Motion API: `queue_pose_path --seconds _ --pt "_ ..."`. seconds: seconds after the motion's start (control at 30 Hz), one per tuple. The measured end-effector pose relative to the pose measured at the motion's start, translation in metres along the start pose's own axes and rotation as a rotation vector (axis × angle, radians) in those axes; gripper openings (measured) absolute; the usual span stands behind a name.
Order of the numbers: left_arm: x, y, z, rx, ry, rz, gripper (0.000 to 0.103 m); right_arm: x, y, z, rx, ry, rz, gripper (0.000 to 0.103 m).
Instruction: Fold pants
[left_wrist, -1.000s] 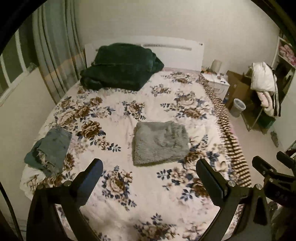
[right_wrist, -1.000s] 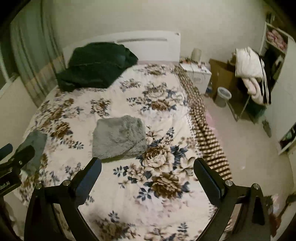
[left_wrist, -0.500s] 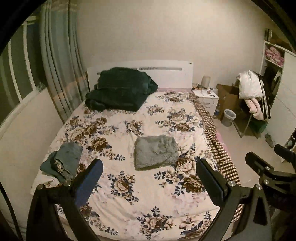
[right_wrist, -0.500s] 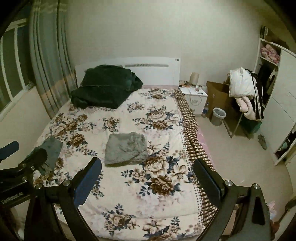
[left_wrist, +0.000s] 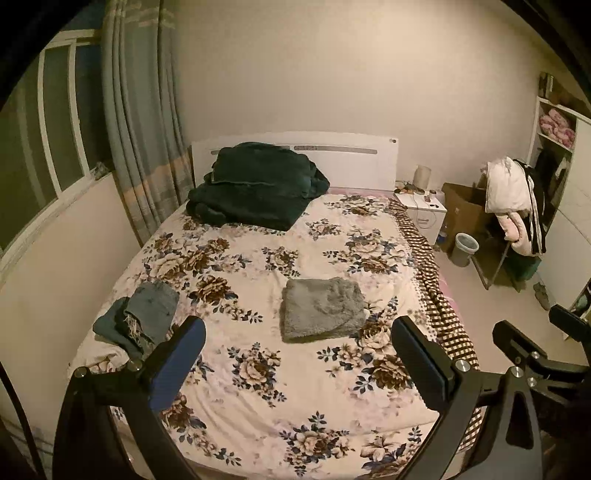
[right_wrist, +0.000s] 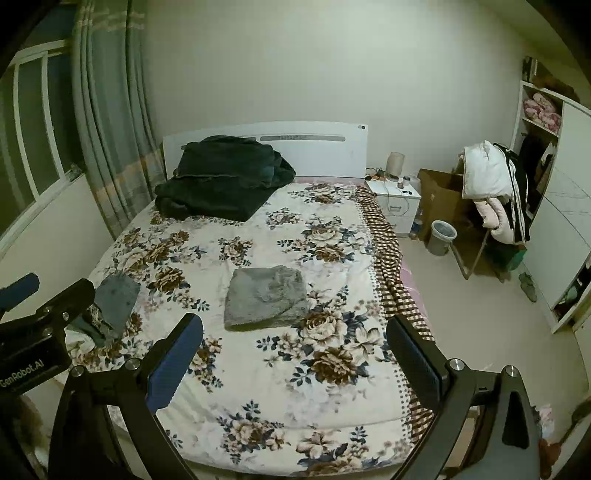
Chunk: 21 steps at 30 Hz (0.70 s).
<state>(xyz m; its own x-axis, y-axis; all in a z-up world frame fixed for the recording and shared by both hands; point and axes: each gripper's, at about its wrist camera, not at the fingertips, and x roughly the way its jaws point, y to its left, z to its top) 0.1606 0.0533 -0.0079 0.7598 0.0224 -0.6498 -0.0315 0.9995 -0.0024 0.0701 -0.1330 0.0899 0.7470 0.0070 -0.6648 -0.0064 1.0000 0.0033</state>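
Note:
Folded grey fuzzy pants (left_wrist: 323, 314) (right_wrist: 266, 297) lie flat in the middle of the floral bed cover (left_wrist: 258, 387) (right_wrist: 295, 387). A small stack of folded blue-grey denim (left_wrist: 147, 317) (right_wrist: 114, 299) rests near the bed's left edge. My left gripper (left_wrist: 297, 323) is open and empty, held in the air off the foot of the bed. My right gripper (right_wrist: 294, 320) is also open and empty, beside it on the right. Neither touches any cloth.
A dark green blanket (left_wrist: 255, 188) is heaped by the white headboard (left_wrist: 351, 155). Right of the bed stand a nightstand (left_wrist: 423, 214), a cardboard box (left_wrist: 465, 206), a bin (left_wrist: 464, 249) and a chair draped with clothes (left_wrist: 513, 206). Curtains (left_wrist: 144, 122) hang at the left.
Both grippers have drawn back and upward from the bed, so the whole bed and more wall now show. They stay open and empty. The pants have not moved.

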Motion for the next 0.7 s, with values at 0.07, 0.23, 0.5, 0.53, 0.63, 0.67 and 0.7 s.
queue_pose_path --seconds 0.07,0.23,0.5,0.53,0.63,0.67,0.7 --pt "0.004 -0.001 0.001 -0.007 0.007 0.001 0.103 0.003 0.0 0.001 0.005 -0.004 -0.005 0.102" --pt "0.015 -0.005 0.004 -0.006 0.001 0.016 0.103 0.024 -0.006 0.011 0.022 -0.005 -0.015 0.103" --pt "0.035 -0.015 0.008 0.0 0.012 0.033 0.103 0.064 -0.022 0.027 0.043 0.007 -0.049 0.103" --pt "0.036 -0.015 0.008 0.002 0.015 0.038 0.103 0.067 -0.024 0.028 0.045 0.007 -0.054 0.103" --pt "0.04 -0.018 0.009 0.007 0.02 0.044 0.103 0.076 -0.029 0.032 0.046 0.005 -0.064 0.103" --pt "0.04 -0.019 0.01 0.01 0.02 0.043 0.103 0.079 -0.03 0.032 0.045 0.008 -0.067 0.103" --pt "0.04 -0.019 0.01 0.01 0.021 0.042 0.103 0.082 -0.031 0.033 0.047 0.009 -0.067 0.103"
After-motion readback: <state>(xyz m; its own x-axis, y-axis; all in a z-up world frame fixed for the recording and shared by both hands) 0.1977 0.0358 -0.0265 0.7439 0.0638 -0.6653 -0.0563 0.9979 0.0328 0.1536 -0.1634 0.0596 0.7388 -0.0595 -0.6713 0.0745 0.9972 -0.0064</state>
